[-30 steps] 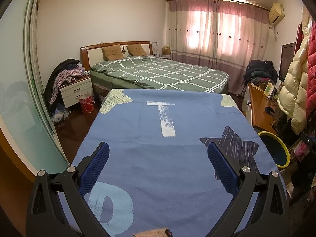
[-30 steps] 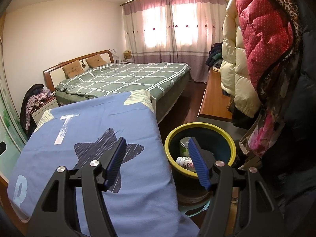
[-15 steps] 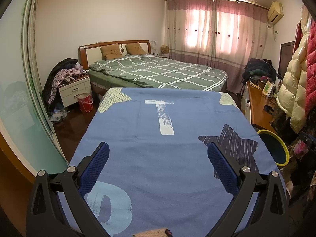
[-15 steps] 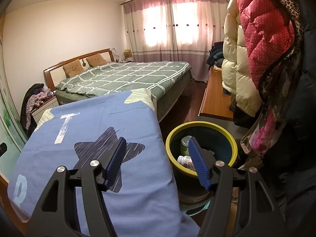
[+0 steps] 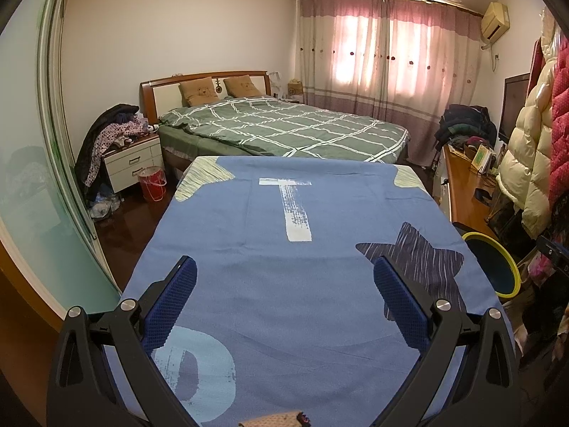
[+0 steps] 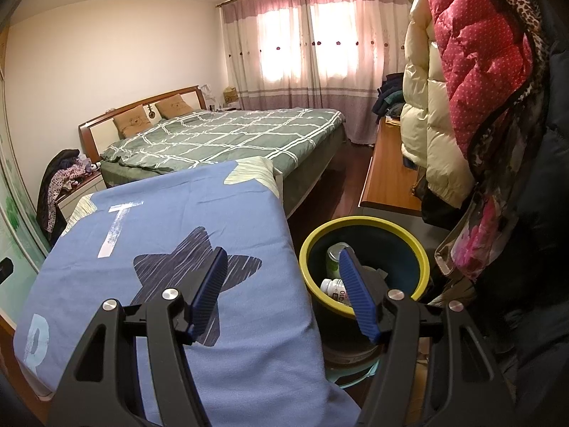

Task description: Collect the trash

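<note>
A yellow-rimmed dark bin [image 6: 409, 245] stands to the right of a table covered with a blue cloth [image 6: 170, 277]. In the bin lie a white pill bottle [image 6: 332, 287] and a green-and-white can [image 6: 333, 257]. My right gripper [image 6: 282, 259] is open and empty, held above the table's right edge and the bin's left rim. My left gripper [image 5: 284, 270] is open and empty over the blue cloth [image 5: 284, 249]. The bin's rim [image 5: 498, 249] shows at the right in the left wrist view.
A green checked bed [image 5: 284, 128] lies beyond the table. A nightstand with clothes [image 5: 131, 153] and a red bucket [image 5: 152, 182] are at the left. A wooden desk [image 6: 386, 178] and hanging coats [image 6: 480, 89] crowd the right side.
The left wrist view has shifted slightly, with the scene sliding a little left and down. The right gripper stays open by the bin, nearly still.
</note>
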A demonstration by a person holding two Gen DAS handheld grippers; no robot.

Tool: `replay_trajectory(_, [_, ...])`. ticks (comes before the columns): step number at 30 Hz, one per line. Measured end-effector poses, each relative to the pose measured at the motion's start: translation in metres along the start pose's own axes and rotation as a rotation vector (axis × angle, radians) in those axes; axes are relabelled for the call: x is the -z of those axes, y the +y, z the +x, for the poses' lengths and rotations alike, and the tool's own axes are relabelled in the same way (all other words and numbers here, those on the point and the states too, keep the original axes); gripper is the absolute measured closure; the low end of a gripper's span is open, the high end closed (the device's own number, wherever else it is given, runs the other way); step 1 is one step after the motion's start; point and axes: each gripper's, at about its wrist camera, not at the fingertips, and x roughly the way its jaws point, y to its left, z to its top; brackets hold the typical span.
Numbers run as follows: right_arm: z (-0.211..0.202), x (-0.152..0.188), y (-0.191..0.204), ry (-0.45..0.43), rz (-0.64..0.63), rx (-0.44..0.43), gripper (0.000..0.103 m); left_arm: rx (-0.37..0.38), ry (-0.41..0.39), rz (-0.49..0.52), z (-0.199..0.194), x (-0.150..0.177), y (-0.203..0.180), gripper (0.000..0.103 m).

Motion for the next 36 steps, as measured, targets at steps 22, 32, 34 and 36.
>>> replay_trajectory(22, [0.001, 0.0, 0.001, 0.004, -0.001, 0.0, 0.041, 0.023, 0.008, -0.015, 0.005, 0.002, 0.002, 0.005])
replay_trajectory(32, [0.005, 0.003, 0.003, 0.011, -0.003, -0.003, 0.041, 0.041, 0.038, -0.025, 0.011, 0.003, 0.002, 0.005])
replay_trajectory(34, [0.005, 0.002, 0.003, 0.012, -0.005, -0.003, 0.041, 0.042, 0.026, -0.016, 0.011, 0.002, 0.001, 0.005])
replay_trajectory(36, [0.009, 0.001, 0.006, 0.018, -0.012, -0.013, 0.041, 0.043, 0.026, 0.001, 0.015, 0.0, 0.0, 0.005])
